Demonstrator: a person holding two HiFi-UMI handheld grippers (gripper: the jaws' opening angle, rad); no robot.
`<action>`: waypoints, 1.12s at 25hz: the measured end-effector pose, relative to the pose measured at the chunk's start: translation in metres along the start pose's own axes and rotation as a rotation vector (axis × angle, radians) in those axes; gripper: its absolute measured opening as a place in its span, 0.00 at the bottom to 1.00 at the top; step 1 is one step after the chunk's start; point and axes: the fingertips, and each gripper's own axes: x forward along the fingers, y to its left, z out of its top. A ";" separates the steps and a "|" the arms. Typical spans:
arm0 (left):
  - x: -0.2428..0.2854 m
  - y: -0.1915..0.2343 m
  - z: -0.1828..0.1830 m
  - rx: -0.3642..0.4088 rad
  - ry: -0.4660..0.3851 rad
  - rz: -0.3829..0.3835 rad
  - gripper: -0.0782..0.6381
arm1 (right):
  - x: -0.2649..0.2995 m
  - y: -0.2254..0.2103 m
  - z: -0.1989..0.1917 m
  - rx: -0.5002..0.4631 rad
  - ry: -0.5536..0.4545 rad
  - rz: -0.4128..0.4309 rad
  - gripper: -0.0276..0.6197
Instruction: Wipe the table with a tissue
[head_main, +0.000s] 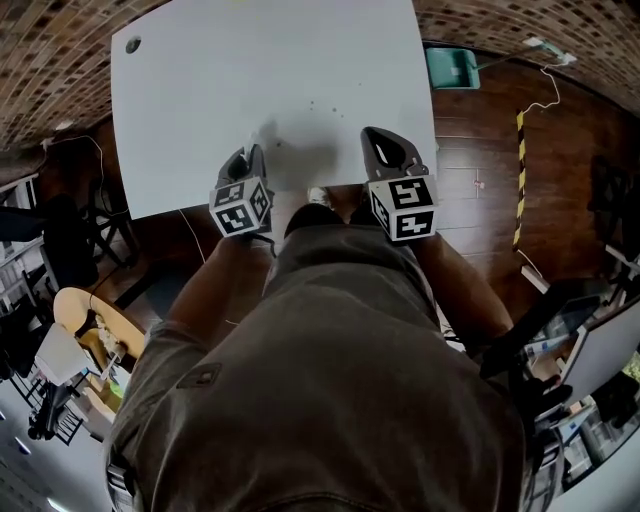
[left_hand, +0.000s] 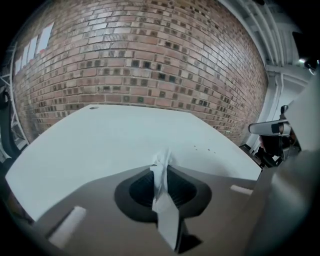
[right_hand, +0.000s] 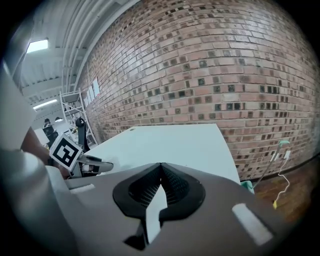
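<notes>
Tissue pinched in closed left gripper, right gripper jaws together, empty, both over white table

The tissue is a thin white strip, crumpled and twisted, pinched upright between the closed jaws of the left tongs, its ragged tip poking just above them. It hangs over the near edge of the white rectangular counter, which has a small dark hole at the far left corner and a few tiny dark specks.
</notes>
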 end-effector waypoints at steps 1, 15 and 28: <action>0.000 -0.002 -0.001 0.003 0.004 0.000 0.16 | 0.001 -0.001 -0.001 0.004 0.000 0.003 0.06; 0.008 -0.041 -0.003 0.029 0.031 -0.049 0.16 | -0.003 -0.022 0.002 0.028 -0.013 0.007 0.07; 0.023 -0.073 0.000 0.051 0.047 -0.089 0.16 | -0.008 -0.048 0.004 0.049 -0.021 -0.011 0.06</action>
